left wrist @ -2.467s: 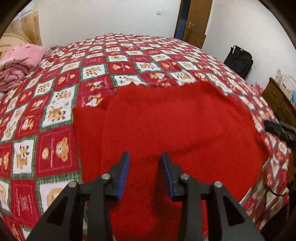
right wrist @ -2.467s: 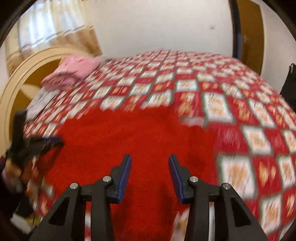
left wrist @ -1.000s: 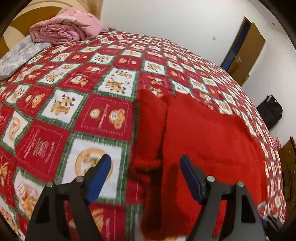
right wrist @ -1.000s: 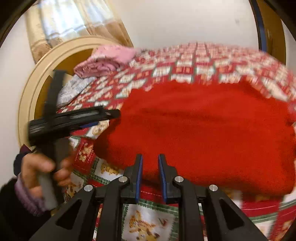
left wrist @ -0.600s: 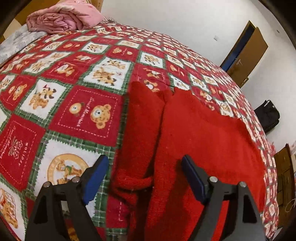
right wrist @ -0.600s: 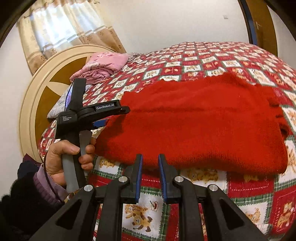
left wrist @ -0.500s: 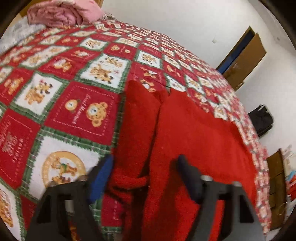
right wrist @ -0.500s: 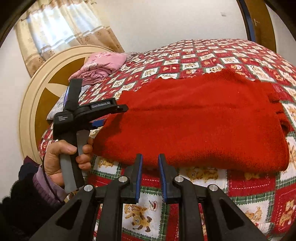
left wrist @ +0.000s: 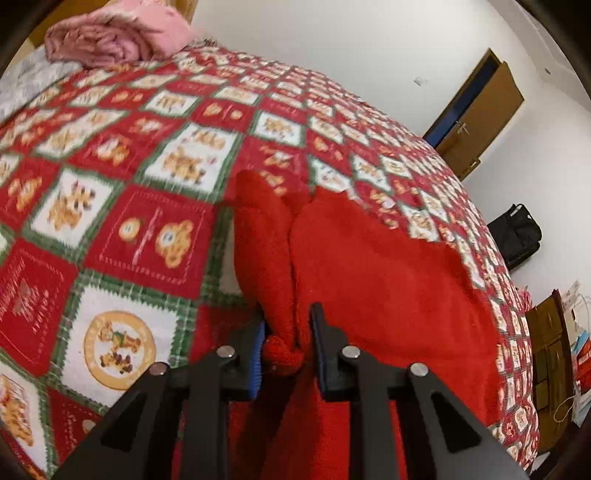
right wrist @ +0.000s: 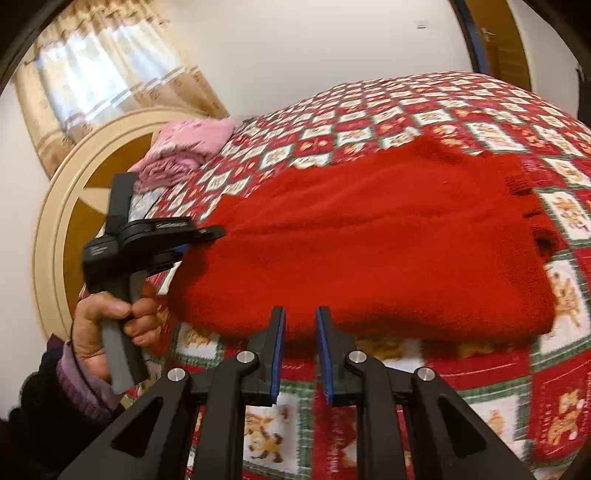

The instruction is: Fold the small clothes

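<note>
A red knit sweater (left wrist: 376, 280) lies folded on the bed; it also shows in the right wrist view (right wrist: 369, 236). My left gripper (left wrist: 286, 332) is shut on the sweater's rolled cuff and folded edge at its near left corner. In the right wrist view the left gripper (right wrist: 207, 236) shows from the side, held in a hand, pinching the sweater's left corner. My right gripper (right wrist: 298, 325) is narrowly open and empty, just in front of the sweater's near edge.
The bed wears a red, white and green teddy-bear quilt (left wrist: 122, 229). A pink folded blanket (left wrist: 110, 33) lies by the round headboard (right wrist: 62, 199). A door (left wrist: 476, 110), a black bag (left wrist: 517, 232) and a wooden cabinet (left wrist: 550, 365) stand beyond the bed.
My left gripper moved forward and closed from wide open onto the sweater's cuff and edge. My right gripper's jaws have parted slightly and it sits closer to the sweater.
</note>
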### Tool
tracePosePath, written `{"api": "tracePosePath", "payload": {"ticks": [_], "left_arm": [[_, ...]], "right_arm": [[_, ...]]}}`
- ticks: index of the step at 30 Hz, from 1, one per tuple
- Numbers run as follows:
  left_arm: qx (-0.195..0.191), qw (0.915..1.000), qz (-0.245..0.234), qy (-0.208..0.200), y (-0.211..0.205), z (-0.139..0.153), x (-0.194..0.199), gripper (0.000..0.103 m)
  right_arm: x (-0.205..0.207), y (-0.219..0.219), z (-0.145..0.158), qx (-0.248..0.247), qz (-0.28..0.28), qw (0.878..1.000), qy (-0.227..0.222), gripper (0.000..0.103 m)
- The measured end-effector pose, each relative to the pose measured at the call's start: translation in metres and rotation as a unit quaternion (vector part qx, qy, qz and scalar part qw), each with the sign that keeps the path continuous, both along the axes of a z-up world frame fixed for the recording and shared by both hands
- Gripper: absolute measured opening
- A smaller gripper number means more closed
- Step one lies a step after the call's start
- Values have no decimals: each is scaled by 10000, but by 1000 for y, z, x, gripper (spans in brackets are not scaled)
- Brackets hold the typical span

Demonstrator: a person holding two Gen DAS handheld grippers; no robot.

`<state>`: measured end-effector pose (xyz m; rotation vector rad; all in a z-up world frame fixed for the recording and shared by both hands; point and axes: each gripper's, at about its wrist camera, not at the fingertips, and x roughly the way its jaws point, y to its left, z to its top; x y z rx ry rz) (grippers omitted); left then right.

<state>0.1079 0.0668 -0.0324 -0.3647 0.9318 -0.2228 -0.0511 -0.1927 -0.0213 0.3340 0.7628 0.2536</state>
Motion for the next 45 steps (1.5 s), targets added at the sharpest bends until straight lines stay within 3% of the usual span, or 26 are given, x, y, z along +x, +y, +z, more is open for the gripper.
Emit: {"api": "tracePosePath", "payload": {"ticks": [4,12,14,16,20,24,28,30,32,33,34,35,36,39,42,45], "left_arm": [[26,9994,-255,-239,-24,37,-2,22],[389,9895,-1122,-822,-130,93,-12,19],[499,9839,-1418,-970,-171,101,-18,10],[478,9772,-1793,-1028,-208,102,-26,3],[770,9613,-2416,-1082,-280,80,-48,4],[701,9516,-2923,-647,-315,45,-63,6],[640,9526,-2904,-637,-298,47,-72,6],[521,9568,-2771,-710,-271,58,-71,7],[389,9638,-2506,-822,-235,73,-69,16],[419,9663,-2366,-920,-223,78,-67,22],[533,9695,-2155,-1043,-206,84,-64,37],[715,9726,-1882,-1165,-188,88,-62,53],[859,9745,-1662,-1242,-175,90,-60,57],[1056,9806,-1052,-1273,-127,87,-51,58],[905,9891,-648,-967,-86,73,-42,58],[833,9923,-469,-781,-60,59,-41,58]], "right_arm": [[-5,-36,11,7,-340,9994,-114,18],[-21,-117,25,127,-983,9949,-191,18],[-29,-137,27,141,-1136,9932,-219,18],[-36,-156,27,187,-1275,9914,-235,18],[-53,-189,19,279,-1549,9874,-147,18],[-68,-213,7,471,-1719,9840,-44,18],[-71,-219,6,563,-1661,9845,-76,18],[-62,-217,11,938,-1458,9848,-136,20],[-48,-210,19,1414,-1187,9826,-198,47],[-41,-206,23,1609,-1112,9802,-295,71],[-36,-201,29,1732,-1074,9782,-412,80],[-27,-193,34,1843,-969,9766,-539,80],[-16,-184,39,1909,-794,9765,-604,80],[31,-143,37,1921,-242,9803,-391,80],[82,-106,9,1833,-161,9828,174,80],[113,-76,-12,1411,-172,9888,456,80]]}}
